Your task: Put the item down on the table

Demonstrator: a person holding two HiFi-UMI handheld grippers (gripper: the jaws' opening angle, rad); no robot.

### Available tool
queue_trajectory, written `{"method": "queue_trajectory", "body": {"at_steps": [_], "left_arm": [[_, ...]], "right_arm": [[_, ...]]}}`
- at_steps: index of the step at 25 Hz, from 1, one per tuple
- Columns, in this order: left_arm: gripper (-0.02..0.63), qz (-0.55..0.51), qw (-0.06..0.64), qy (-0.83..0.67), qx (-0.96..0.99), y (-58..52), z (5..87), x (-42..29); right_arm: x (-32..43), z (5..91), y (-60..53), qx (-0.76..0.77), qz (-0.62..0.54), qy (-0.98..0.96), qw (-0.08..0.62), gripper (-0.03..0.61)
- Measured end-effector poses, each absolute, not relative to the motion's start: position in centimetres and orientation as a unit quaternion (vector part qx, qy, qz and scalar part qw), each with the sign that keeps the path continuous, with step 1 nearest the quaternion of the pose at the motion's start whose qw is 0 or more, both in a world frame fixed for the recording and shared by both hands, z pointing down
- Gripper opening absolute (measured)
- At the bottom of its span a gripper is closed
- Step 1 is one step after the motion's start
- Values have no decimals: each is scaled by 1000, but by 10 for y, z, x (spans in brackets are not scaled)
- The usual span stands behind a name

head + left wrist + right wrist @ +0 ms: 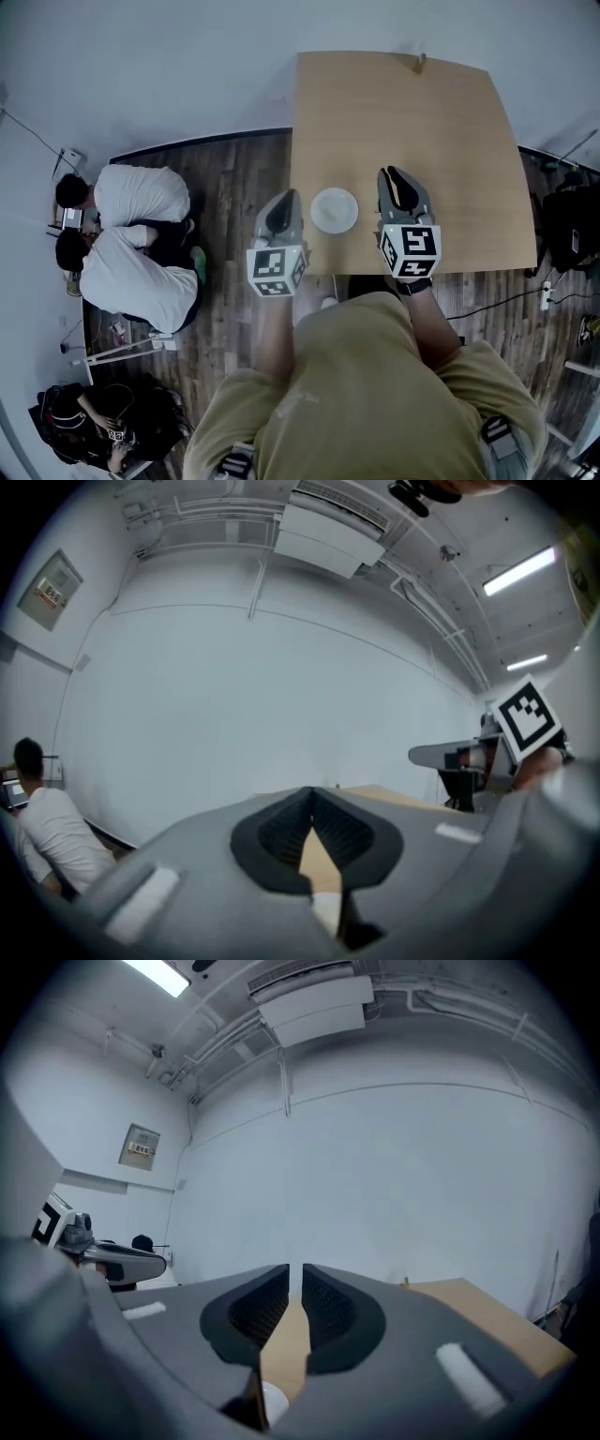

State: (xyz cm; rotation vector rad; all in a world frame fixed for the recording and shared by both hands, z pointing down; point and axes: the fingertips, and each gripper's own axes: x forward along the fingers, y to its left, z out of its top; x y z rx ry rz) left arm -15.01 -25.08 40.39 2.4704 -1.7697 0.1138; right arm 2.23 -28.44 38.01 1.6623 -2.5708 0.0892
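Note:
A white round bowl [335, 210] rests on the wooden table [403, 103] near its front edge, between my two grippers and held by neither. My left gripper [285, 199] hovers at the table's front left corner, its jaws shut with the tips touching and nothing in them [311, 791]. Just right of the bowl, my right gripper [388, 174] hangs over the table. Its jaws stand all but together, with only a thin slit, and are empty [295, 1269]. A white patch that may be the bowl shows low between the jaws in both gripper views.
Two people in white shirts [141, 234] crouch on the dark wood floor left of the table, and another sits at the lower left [94, 422]. A small object [419, 62] stands at the table's far edge. Cables and a power strip [547, 298] lie on the floor at right.

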Motion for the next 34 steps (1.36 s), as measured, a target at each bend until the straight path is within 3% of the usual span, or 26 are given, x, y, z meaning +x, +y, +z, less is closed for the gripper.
{"method": "queue_trajectory", "body": {"at_steps": [6,34], "left_arm": [[2,19,27,-574,818,-248,383,-142],[2,36,47,-578,814,-259,412,-144]], "right_arm": [[34,371,-275,558,13,-829,36,8],[36,401,-284,561,13,-824,76,6]]}}
